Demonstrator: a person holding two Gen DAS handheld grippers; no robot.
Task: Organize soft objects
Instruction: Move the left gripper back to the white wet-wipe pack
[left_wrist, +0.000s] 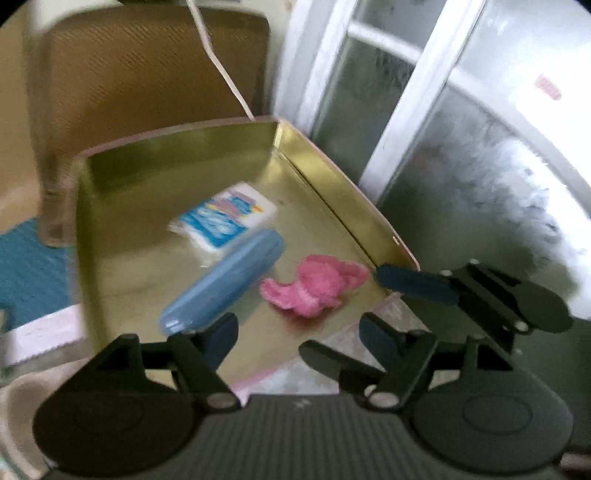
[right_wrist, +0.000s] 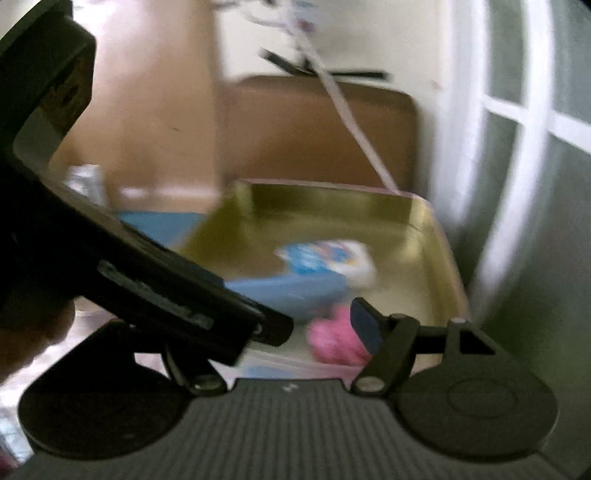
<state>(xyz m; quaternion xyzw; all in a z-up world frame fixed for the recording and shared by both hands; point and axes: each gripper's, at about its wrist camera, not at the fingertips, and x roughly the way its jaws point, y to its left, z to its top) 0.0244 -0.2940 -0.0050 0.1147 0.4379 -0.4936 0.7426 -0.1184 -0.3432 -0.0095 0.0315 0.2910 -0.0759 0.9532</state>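
Observation:
A gold tin (left_wrist: 177, 155) with a pink rim holds three things. A fluffy pink soft piece (left_wrist: 314, 284) lies near its right front corner, beside a long blue case (left_wrist: 225, 280) and a white and blue tissue packet (left_wrist: 225, 218). My left gripper (left_wrist: 297, 334) hovers open over the tin's front edge, nothing between its fingers. My right gripper (left_wrist: 417, 286) reaches in from the right, over the tin's corner. In the blurred right wrist view the tin (right_wrist: 332, 199) lies ahead, and my right gripper (right_wrist: 295, 345) is open above the pink piece (right_wrist: 332, 343). Its left finger is hidden behind the left gripper's dark body (right_wrist: 155, 291).
Behind the tin stands a brown padded chair back (left_wrist: 147, 74) with a white cable (left_wrist: 221, 70) hanging across it. A frosted glass door in a white frame (left_wrist: 406, 110) runs along the right. A teal cloth (left_wrist: 29, 273) lies left of the tin. A hand (right_wrist: 29, 339) shows at left.

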